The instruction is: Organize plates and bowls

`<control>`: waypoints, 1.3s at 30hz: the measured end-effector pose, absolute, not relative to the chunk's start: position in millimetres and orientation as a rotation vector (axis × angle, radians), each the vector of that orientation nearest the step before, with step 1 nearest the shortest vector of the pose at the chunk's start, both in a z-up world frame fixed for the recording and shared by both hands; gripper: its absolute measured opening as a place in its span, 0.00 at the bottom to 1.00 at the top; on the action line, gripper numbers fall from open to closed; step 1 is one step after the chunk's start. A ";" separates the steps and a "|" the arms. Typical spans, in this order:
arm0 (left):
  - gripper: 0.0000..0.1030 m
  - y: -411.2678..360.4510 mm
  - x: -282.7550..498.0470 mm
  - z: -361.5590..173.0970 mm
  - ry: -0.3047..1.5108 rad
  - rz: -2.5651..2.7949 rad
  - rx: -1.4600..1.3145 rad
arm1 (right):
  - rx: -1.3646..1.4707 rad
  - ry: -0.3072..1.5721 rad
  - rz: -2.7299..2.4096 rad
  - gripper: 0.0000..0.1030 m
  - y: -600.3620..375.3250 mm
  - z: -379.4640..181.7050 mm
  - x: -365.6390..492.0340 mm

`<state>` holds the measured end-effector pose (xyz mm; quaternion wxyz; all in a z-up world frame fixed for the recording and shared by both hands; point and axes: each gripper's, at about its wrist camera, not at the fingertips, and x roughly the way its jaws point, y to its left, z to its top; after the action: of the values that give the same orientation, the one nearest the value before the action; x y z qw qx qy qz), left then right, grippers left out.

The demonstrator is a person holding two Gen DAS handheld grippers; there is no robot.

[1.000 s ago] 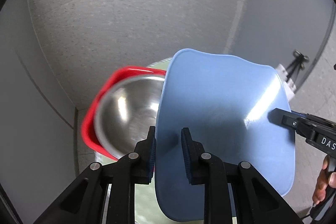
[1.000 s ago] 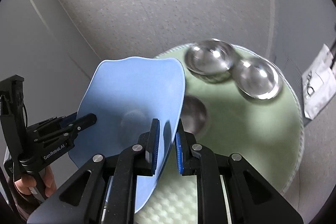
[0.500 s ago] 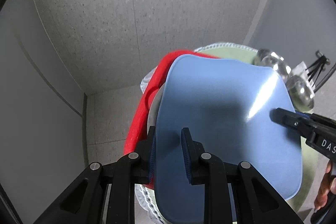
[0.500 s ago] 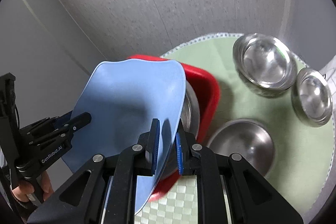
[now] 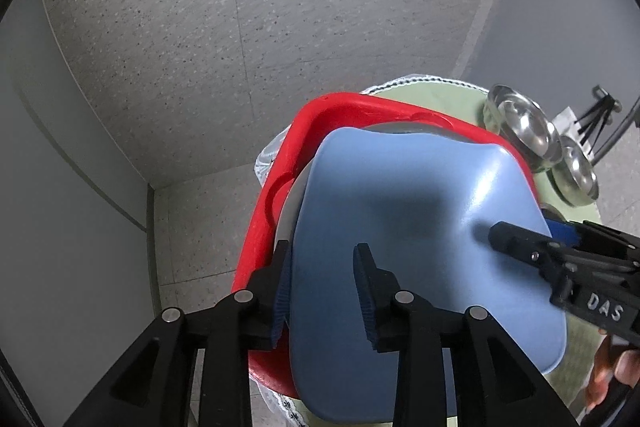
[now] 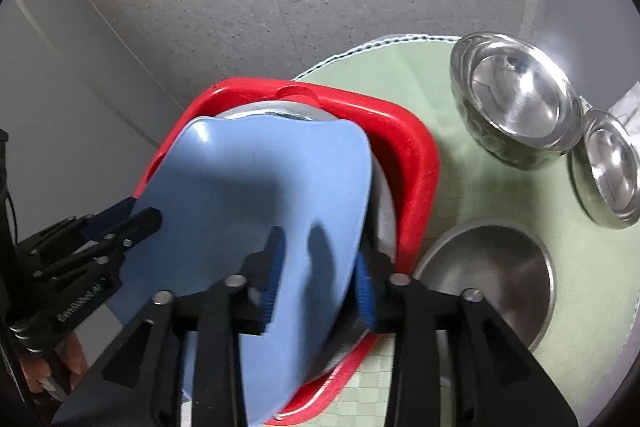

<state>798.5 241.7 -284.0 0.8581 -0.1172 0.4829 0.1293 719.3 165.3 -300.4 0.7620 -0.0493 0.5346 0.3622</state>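
Note:
A blue square plate [image 5: 416, 251] [image 6: 256, 203] lies over a steel bowl [image 6: 382, 211] that sits in a red square tray [image 5: 280, 187] [image 6: 404, 147]. My left gripper [image 5: 322, 263] straddles the plate's left edge with its jaws spread open. My right gripper [image 6: 320, 259] straddles the plate's right edge, jaws also spread open. Each gripper shows in the other's view, at the plate's opposite edge: the right gripper [image 5: 552, 267] and the left gripper [image 6: 120, 227].
A round table with a pale green cloth [image 6: 400, 67] holds two upright steel bowls [image 6: 516, 99] [image 6: 608, 167] at the far right and an overturned steel bowl [image 6: 492, 267] beside the tray. Speckled floor lies beyond the table edge.
Both grippers carried the blue plate down over the bowl in the red tray. Both sets of jaws have opened from their pinch on the plate's edges.

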 end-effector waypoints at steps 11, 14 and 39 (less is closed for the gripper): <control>0.56 224.9 787.3 -252.4 0.934 0.286 -0.248 | -0.074 1.071 0.790 0.68 146.1 -268.6 715.3; 0.63 208.8 786.4 -235.6 0.899 0.278 -0.242 | -0.039 1.043 0.777 0.68 125.7 -257.8 720.6; 0.89 -43.8 944.9 -244.3 0.996 0.215 -0.201 | 0.046 1.040 0.583 0.72 -118.0 -313.2 878.6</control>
<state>944.9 -43.8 -244.3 0.8682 -0.0958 0.4758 0.1030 878.6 -118.0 -313.2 0.8272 0.0215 0.4897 0.2746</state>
